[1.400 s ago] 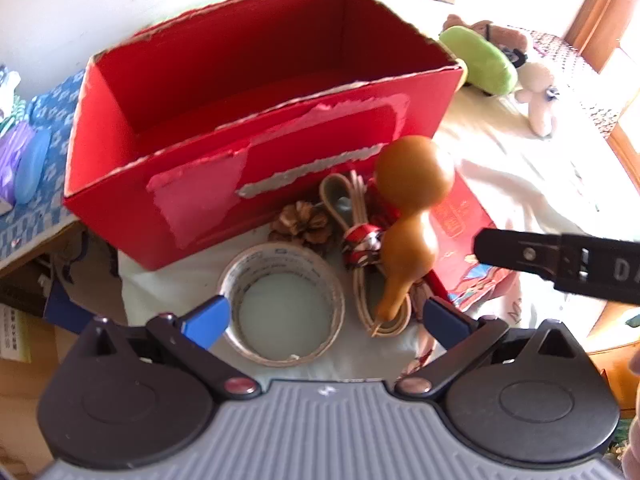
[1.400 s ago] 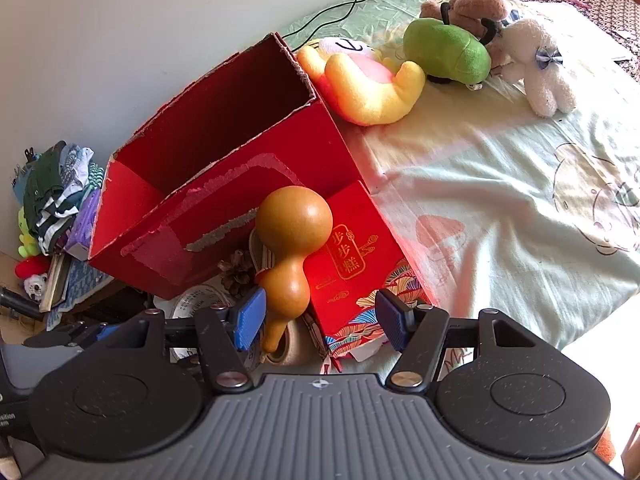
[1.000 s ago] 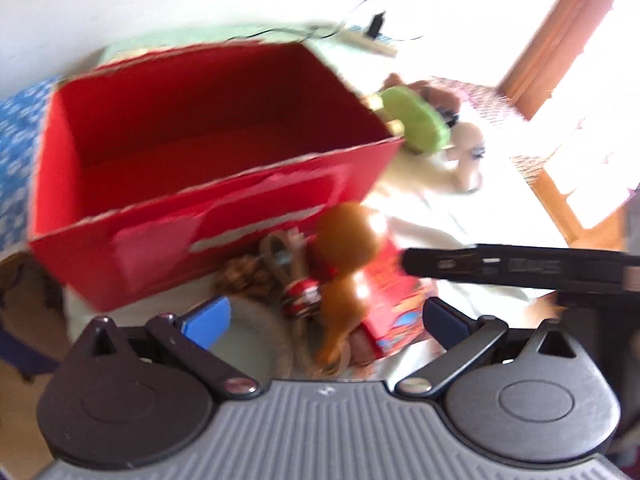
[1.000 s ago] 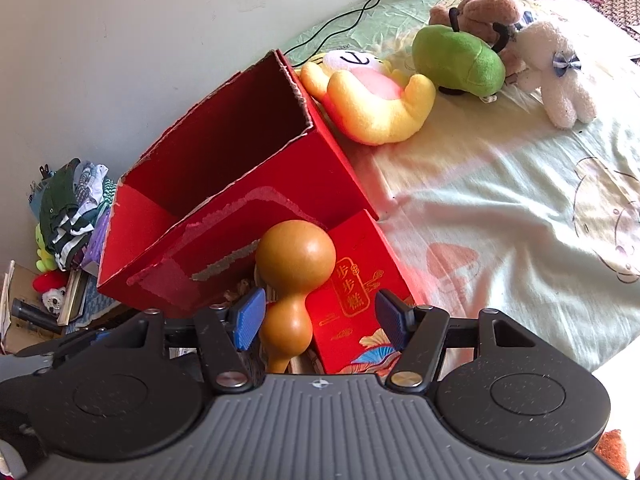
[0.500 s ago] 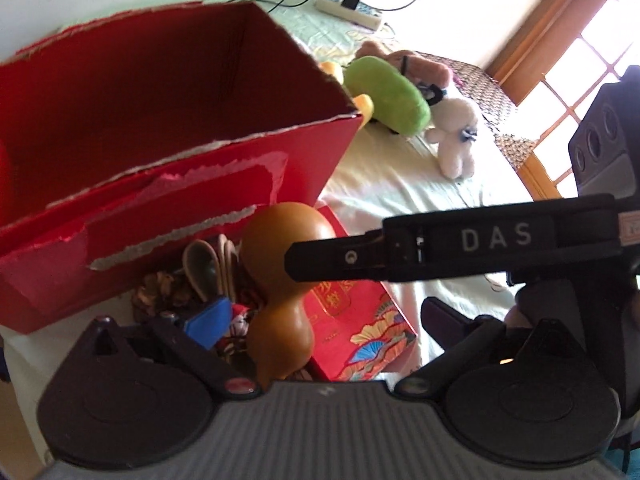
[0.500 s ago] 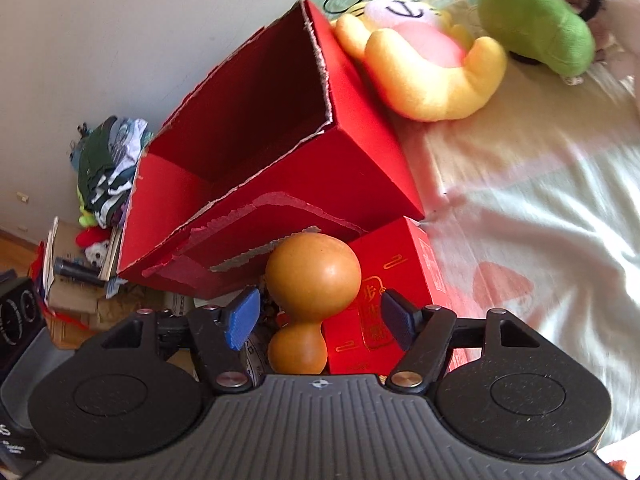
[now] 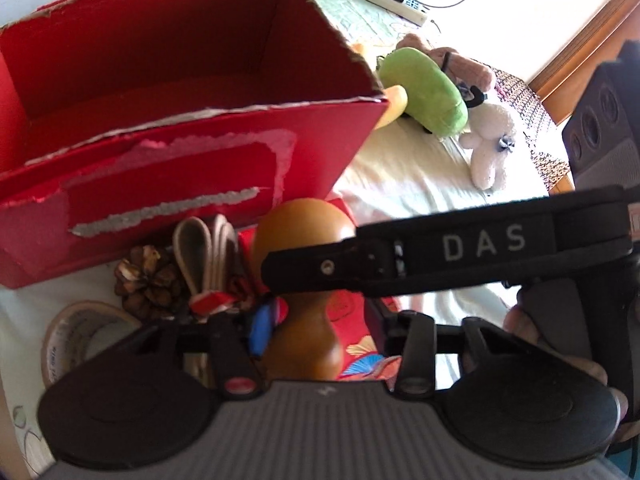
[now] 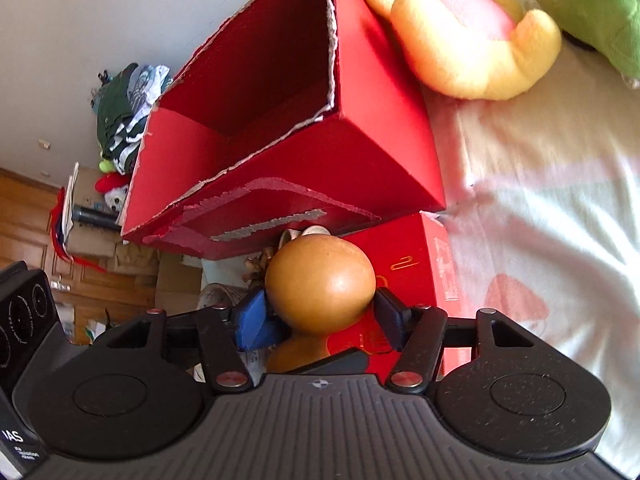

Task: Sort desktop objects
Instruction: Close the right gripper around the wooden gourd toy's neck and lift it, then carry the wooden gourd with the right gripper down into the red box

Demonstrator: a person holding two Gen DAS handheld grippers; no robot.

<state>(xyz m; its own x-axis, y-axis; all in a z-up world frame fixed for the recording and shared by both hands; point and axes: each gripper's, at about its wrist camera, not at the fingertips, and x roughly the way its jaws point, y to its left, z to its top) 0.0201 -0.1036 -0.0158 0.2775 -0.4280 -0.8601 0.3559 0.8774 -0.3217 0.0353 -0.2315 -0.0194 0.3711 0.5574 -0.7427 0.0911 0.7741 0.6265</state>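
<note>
You are working both grippers around the smooth tan-brown wooden gourd (image 7: pixel 304 280), which is lying on a flat red gift box with gold print (image 8: pixel 412 256) just in front of the big open-topped red cardboard box with torn edges (image 7: pixel 208 148).

Your left gripper (image 7: pixel 316 320) has just been closing, and its blue-padded fingers (image 7: pixel 260 326) are now sitting narrowly on either side of the gourd's slim lower neck; the pads are looking as if they are pressing on it, so you are holding it there.

Your right gripper (image 8: pixel 320 316) has also just been closing a little, and its fingers are standing wide around the gourd's round upper bulb (image 8: pixel 320 284), both pads seeming to touch its sides.

Beside the gourd, a brown pine cone (image 7: pixel 148 280), a looped beige strap (image 7: pixel 204 256) and a roll of clear packing tape (image 7: pixel 80 336) are lying on the pale bedsheet (image 7: pixel 420 184). Plush toys, one green (image 7: pixel 424 92) and one yellow and pink (image 8: pixel 464 36), are resting further back on the bed.
</note>
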